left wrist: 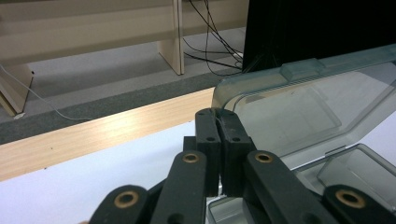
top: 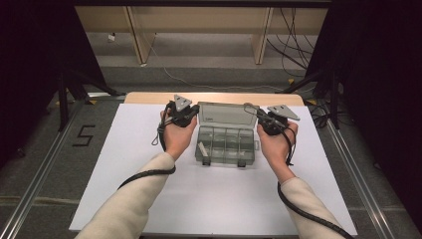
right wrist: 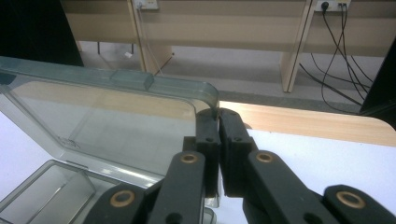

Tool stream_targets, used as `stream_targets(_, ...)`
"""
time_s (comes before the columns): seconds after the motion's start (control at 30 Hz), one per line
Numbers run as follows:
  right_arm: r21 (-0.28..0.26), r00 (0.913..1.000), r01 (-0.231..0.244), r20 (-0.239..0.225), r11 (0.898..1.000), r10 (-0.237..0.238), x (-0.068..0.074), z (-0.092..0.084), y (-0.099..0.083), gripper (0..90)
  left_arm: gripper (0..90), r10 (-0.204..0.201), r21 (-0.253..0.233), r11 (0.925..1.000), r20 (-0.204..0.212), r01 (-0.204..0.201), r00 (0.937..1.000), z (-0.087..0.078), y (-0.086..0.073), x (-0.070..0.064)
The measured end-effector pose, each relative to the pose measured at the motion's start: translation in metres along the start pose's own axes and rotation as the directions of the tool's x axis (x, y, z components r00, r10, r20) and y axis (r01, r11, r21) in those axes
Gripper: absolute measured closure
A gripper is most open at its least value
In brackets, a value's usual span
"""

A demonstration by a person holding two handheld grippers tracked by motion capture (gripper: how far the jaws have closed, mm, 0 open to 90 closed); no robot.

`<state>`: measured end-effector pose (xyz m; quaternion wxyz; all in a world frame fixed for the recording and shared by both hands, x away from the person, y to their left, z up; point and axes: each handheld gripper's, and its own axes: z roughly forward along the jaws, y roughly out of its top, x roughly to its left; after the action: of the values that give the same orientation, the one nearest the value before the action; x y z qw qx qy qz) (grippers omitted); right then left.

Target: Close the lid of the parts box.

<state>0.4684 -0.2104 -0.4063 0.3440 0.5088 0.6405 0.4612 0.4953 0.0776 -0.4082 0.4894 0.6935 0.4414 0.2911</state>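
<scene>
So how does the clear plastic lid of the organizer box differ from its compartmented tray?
The clear smoky plastic lid stands open, tilted up and back; the compartmented tray lies flat on the white table cover. The lid is one undivided panel, the tray is split by partitions. The left gripper and right gripper each pinch a lid corner, not the tray. Both are the same translucent grey plastic.
</scene>
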Motion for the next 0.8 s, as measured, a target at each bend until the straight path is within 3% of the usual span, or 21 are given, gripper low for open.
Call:
stream_targets(0.57, -0.022, 0.9998, 0.020, 0.003, 1.000, -0.020, 0.002, -0.007, -0.007, 87.8, 87.3, 0.022, -0.014, 0.9996, -0.002, -0.022, 0.9998, -0.007, -0.007, -0.003)
stream_targets(0.67, 0.009, 0.9998, 0.018, -0.003, 1.000, -0.018, 0.003, -0.011, -0.007, 87.8, 87.2, 0.024, -0.017, 0.9996, 0.001, -0.024, 0.9997, -0.008, -0.008, -0.004)
stream_targets(0.8, -0.026, 0.9997, 0.023, 0.006, 0.999, -0.023, 0.003, -0.009, -0.009, 87.8, 87.1, 0.031, -0.015, 0.9994, 0.002, -0.031, 0.9995, -0.010, -0.009, -0.004)
